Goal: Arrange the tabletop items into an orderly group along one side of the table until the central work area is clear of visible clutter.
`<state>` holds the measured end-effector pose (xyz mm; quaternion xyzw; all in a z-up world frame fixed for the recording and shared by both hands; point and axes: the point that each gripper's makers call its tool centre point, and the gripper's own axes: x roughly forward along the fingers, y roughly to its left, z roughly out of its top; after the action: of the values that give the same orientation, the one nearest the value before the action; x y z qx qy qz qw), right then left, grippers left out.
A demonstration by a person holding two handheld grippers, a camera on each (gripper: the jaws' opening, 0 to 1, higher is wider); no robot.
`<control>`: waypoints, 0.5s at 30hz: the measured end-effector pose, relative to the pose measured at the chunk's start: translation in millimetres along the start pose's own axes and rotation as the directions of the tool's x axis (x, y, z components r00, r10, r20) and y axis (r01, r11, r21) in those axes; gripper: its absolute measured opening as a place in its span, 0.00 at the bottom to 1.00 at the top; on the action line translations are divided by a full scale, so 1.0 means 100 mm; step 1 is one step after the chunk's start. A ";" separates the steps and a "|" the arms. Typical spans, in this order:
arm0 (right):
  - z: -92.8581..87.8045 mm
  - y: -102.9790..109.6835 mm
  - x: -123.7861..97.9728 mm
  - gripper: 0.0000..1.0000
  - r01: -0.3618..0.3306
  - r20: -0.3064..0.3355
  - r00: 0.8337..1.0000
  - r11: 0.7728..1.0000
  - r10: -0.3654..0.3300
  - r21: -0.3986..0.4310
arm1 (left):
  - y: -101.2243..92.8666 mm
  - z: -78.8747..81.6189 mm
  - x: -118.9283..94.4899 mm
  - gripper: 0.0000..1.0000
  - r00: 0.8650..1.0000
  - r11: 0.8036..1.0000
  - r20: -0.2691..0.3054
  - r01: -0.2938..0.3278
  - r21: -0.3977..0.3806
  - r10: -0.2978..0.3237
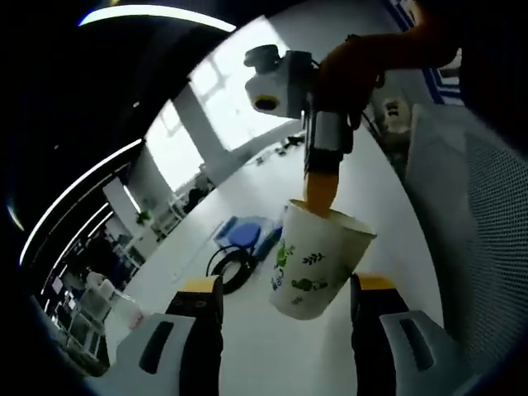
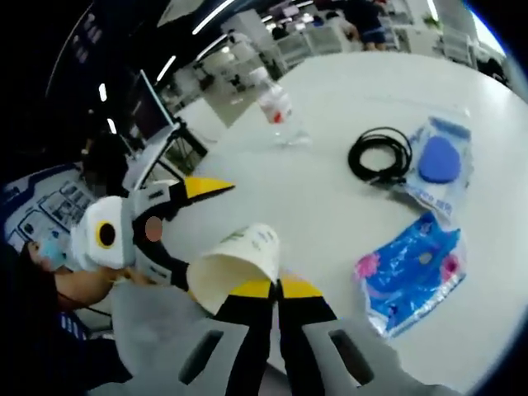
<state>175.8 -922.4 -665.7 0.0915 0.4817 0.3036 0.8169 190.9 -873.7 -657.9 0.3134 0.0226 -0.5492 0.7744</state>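
Observation:
A white paper cup with green leaf print hangs tilted over the white table. My right gripper comes down from above, its orange fingers pinching the cup's rim. In the right gripper view that gripper is shut on the rim of the cup, whose mouth faces left. My left gripper stands open, its yellow-tipped jaws wide on either side of the cup without touching it. Seen from the right gripper view, the left gripper is beside the cup's mouth.
On the table lie a coiled black cable, a clear pouch with a blue oval object, a blue packet with pink spots and a plastic bottle farther off. A grey mesh surface borders the table.

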 end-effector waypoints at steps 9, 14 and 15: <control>-0.02 -0.02 -0.03 0.00 -0.009 -0.040 0.999 1.000 0.009 -0.017 | -0.12 0.06 0.05 0.50 0.998 0.995 -0.014 0.062 0.079 -0.061; -0.02 -0.04 -0.05 0.00 -0.014 -0.051 0.999 1.000 0.013 -0.020 | -0.16 0.11 0.08 0.47 0.996 0.987 -0.026 0.089 0.130 -0.086; -0.03 -0.04 -0.06 0.00 -0.014 -0.054 0.998 1.000 0.013 -0.023 | -0.17 0.12 0.08 0.46 0.995 0.985 -0.028 0.096 0.143 -0.093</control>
<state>173.4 -929.5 -664.8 0.0769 0.4992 0.3173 0.8026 176.0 -890.0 -659.5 0.3732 0.0059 -0.5820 0.7225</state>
